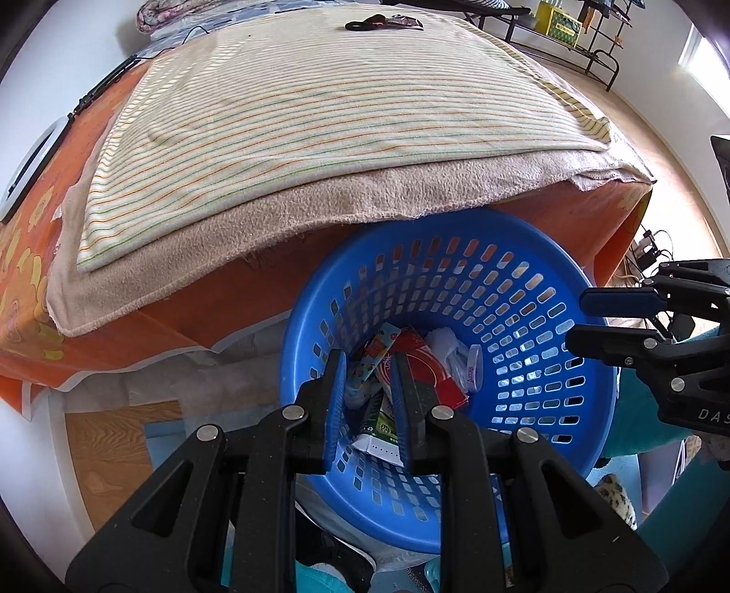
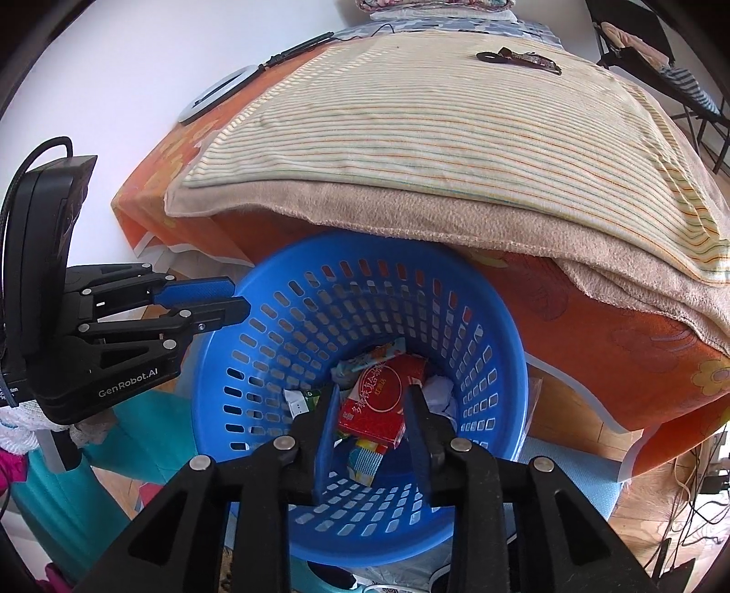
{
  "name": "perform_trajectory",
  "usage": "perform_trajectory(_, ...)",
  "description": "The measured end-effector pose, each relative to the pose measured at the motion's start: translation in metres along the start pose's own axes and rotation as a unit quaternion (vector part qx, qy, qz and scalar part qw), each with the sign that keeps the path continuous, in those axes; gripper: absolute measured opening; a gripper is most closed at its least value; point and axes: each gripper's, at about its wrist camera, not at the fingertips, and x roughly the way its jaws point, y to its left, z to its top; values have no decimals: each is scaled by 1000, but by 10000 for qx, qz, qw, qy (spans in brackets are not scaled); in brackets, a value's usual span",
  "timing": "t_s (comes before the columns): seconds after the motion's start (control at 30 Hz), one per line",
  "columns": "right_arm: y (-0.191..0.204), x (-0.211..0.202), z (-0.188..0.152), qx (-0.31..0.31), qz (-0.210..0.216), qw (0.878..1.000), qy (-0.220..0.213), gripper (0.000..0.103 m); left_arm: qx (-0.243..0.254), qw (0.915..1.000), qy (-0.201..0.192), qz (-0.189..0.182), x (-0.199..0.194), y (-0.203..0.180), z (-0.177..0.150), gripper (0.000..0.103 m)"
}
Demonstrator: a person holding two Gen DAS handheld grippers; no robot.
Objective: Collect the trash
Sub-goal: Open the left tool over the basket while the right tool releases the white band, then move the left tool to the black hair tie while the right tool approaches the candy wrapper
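Trash: lies in the bottom of the blue basket (image 2: 219,365), which stands on the floor against the table's near edge.
Table (image 1: 137,319): orange flowered cover, a beige towel (image 1: 319,205) over it, a striped cloth (image 1: 319,100) on top; a dark small object (image 1: 383,22) lies at the far end, too small to identify.
Left wrist view only: a black rack (image 1: 570,41) with a yellow box at the far right, and the right gripper (image 1: 576,319) reaching over the basket rim from the right.
Right wrist view only: a round white device (image 2: 219,93) on the table's far left corner, cables on the floor at right, and the left gripper (image 2: 237,299) over the rim from the left.
Basket contents: red carton (image 2: 378,401) with white print, a colourful patterned packet (image 2: 381,353), a green-and-white wrapper (image 1: 381,433), crumpled white plastic (image 2: 440,392), a white lid-like piece (image 1: 474,367).
Left fingers: a narrow gap, nothing between the pads; seen from the side they stand almost together.
Right fingers: parted moderately, holding nothing; the red carton shows below, down in the basket.
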Motion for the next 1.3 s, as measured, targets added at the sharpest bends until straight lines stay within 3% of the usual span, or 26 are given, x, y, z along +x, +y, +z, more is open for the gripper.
perform_trajectory(0.07,0,0,0,-12,-52,10000,-6,42,-45,10000,-2,-3,0,1,0,28)
perform_trajectory(0.13,0,-2,0,-22,-109,9999,-25,58,-93,9999,-53,5,-1,3,0,47)
perform_trajectory(0.33,0,-4,1,-44,-296,9995,-54,76,-201,9998,-79,48,-2,7,1,61)
perform_trajectory(0.5,-3,-6,1,-10,-446,9990,-97,83,-253,9997,-60,50,-2,10,2,67)
perform_trajectory(1.3,-14,-43,29,178,-747,9947,-680,97,-616,9976,-229,-228,-16,24,23,67)
